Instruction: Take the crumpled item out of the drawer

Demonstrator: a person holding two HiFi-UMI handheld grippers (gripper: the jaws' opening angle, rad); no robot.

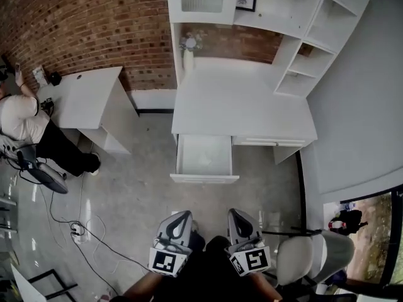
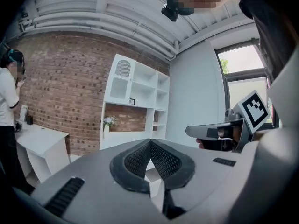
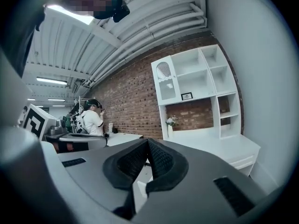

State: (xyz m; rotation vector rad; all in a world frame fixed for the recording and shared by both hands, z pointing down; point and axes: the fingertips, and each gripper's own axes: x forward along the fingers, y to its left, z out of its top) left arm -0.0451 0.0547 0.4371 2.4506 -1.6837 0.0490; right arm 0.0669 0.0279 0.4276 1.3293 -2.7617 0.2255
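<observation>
White table [image 1: 252, 106], white drawer [image 1: 203, 178], white shelf unit [image 1: 302, 49]. Red-brown brick wall [image 1: 82, 24]. Glossy grey floor [image 1: 138, 194]. Grey left gripper [image 1: 183, 215] and right gripper [image 1: 234, 212], black-and-white square markers [image 1: 166, 261]; black mesh-textured fingers [image 2: 164, 161].

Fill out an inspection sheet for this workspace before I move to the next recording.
Surface: white desk, with a vase of flowers at its back left.
Job's things: drawer pulled open under the desk's left part; crumpled item cannot be made out inside.
Clutter: nothing seen.
Grippers: left tongs and right tongs both shut, nothing between them, held short of the drawer.
Cables: loose cables on the floor to the left.
Surroundings: brick wall, shelf unit, second desk with a person beside it, chair at the right.
</observation>
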